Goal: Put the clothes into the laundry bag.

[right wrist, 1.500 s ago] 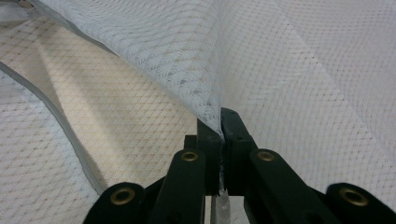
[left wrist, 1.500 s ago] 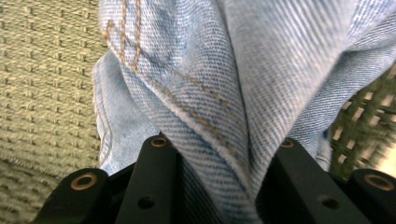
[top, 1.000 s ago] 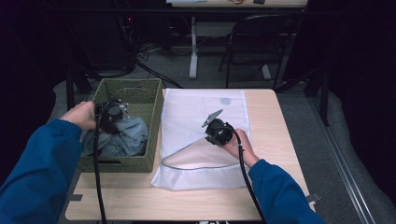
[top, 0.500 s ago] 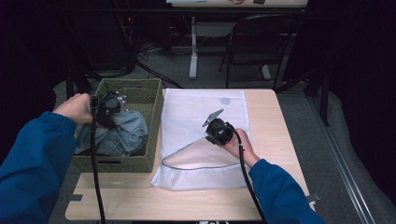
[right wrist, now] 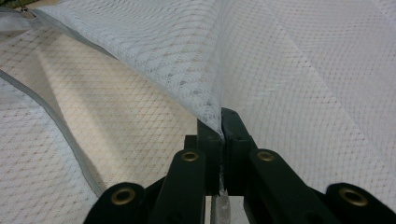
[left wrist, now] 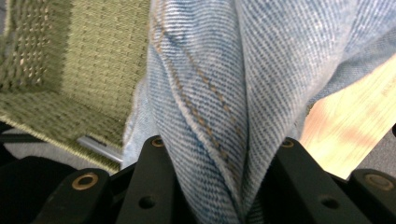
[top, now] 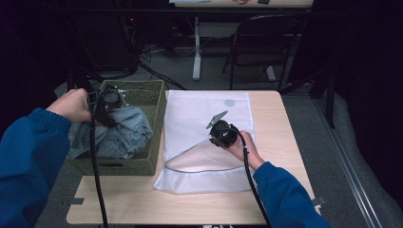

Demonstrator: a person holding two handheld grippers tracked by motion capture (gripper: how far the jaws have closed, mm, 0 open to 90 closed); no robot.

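Light blue jeans (top: 119, 135) hang bunched over the green woven basket (top: 142, 164) at the table's left. My left gripper (top: 110, 102) is shut on a thick fold of the jeans (left wrist: 219, 112), lifted above the basket wall (left wrist: 79, 70). A white mesh laundry bag (top: 209, 114) lies flat on the table's middle. My right gripper (top: 219, 132) is shut on the bag's upper mesh layer (right wrist: 205, 60), holding it raised so the bag's mouth (top: 199, 164) gapes toward the front. The right gripper's jaws (right wrist: 219, 135) are pressed together on the mesh.
The wooden table (top: 280, 128) has bare room right of the bag and along its front edge. A black chair (top: 259, 47) and a desk leg (top: 196, 52) stand on the floor beyond the table. Cables trail from both grippers toward me.
My left gripper has risen and shifted toward the basket's back, pulling the jeans up out of the basket. The right gripper has stayed in place with the mesh.
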